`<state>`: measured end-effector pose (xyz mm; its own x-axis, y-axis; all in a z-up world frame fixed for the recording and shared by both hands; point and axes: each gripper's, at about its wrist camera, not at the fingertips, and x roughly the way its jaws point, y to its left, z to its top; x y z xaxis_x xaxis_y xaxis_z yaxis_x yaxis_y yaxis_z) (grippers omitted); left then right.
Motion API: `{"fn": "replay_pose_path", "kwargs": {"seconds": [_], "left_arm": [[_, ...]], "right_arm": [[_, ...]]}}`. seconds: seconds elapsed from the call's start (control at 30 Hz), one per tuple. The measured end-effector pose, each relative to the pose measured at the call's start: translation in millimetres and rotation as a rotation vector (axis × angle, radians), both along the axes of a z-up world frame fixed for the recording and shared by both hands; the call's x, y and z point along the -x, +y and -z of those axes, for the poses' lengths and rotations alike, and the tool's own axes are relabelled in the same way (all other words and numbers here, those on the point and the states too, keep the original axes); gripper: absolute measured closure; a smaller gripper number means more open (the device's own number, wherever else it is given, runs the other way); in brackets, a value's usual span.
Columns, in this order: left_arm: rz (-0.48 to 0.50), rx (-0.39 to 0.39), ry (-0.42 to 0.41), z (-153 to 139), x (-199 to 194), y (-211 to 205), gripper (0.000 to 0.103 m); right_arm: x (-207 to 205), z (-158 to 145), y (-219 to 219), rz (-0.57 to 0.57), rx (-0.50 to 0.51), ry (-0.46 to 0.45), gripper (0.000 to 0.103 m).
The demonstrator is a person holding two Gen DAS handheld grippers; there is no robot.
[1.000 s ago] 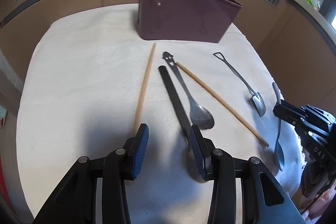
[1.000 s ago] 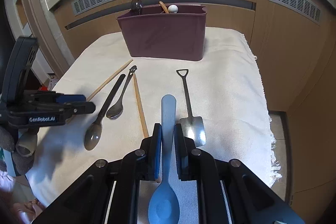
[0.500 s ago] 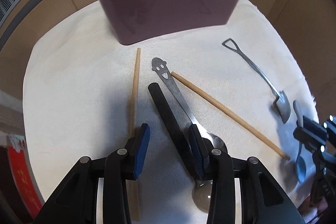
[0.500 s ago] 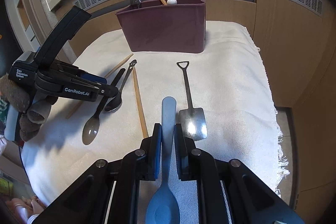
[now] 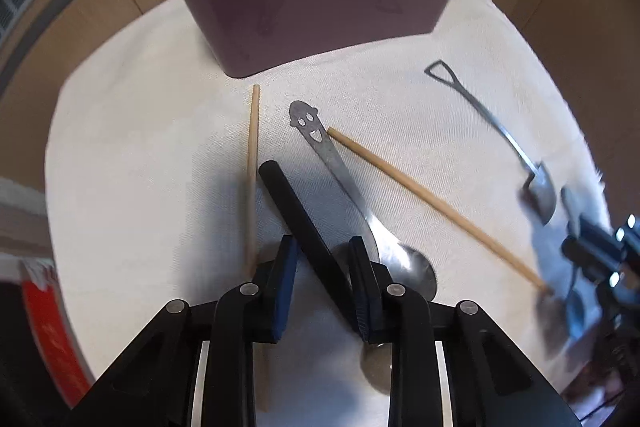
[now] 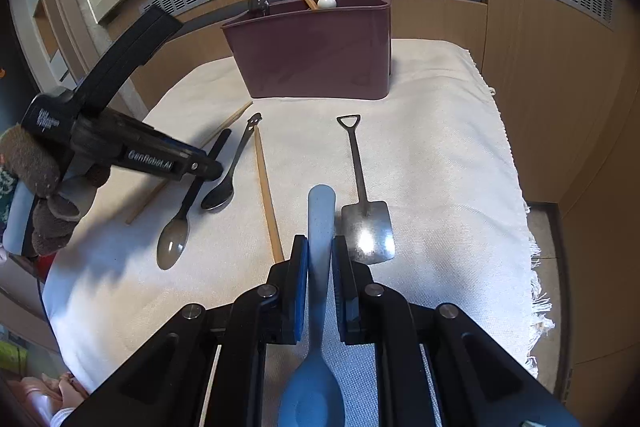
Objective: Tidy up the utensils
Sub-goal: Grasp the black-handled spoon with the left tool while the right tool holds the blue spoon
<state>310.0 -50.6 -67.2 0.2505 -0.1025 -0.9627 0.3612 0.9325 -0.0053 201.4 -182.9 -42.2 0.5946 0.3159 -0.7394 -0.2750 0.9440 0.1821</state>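
Left gripper (image 5: pixel 322 259) fingers straddle the black-handled spoon (image 5: pixel 298 215), not yet closed; chopstick (image 5: pixel 252 171) outside-left. Right gripper (image 6: pixel 320 259) fingers clamp the blue spoon (image 6: pixel 320 223), handle pointing forward.

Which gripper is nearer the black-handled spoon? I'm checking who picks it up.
Left. The left gripper straddles the black-handled spoon, its handle between the open fingers. The right gripper is off to the side, shut on the blue spoon.

Left tool (image 5: pixel 322 255) part-open, low; right tool (image 6: pixel 320 251) clamped.
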Motion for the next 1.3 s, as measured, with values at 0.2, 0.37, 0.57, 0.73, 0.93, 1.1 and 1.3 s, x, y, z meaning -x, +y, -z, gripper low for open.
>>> {"fn": "replay_pose_path", "kwargs": {"seconds": [0.2, 0.37, 0.57, 0.73, 0.93, 1.1, 1.3], "left_arm": [[0.012, -0.001, -0.061, -6.3, -7.0, -14.2, 0.09], [0.038, 0.077, -0.166, -23.8, 25.9, -11.7, 0.091], [-0.016, 0.235, -0.228, -43.3, 62.2, 18.1, 0.091], [-0.107, 0.365, -0.294, -57.7, 101.8, 54.6, 0.091], [-0.137, 0.413, -0.386, -69.9, 126.9, 47.8, 0.091], [-0.134, 0.436, -0.418, -82.0, 140.7, 50.7, 0.091], [-0.133, 0.432, -0.471, -97.9, 153.0, 49.8, 0.091]], "right_arm": [[1.4, -2.9, -3.7, 0.006, -0.005, -0.005, 0.091], [0.0, -4.5, -9.0, 0.0, -0.032, 0.011, 0.091], [-0.5, -11.6, -6.5, 0.004, -0.041, 0.017, 0.091], [6.0, -21.8, -1.2, 0.021, -0.01, -0.001, 0.091], [22.2, -39.1, 2.6, 0.02, 0.012, -0.043, 0.091], [34.9, -54.3, 7.2, 0.011, 0.025, -0.087, 0.091], [48.2, -69.6, 13.4, -0.003, 0.042, -0.136, 0.091]]}}
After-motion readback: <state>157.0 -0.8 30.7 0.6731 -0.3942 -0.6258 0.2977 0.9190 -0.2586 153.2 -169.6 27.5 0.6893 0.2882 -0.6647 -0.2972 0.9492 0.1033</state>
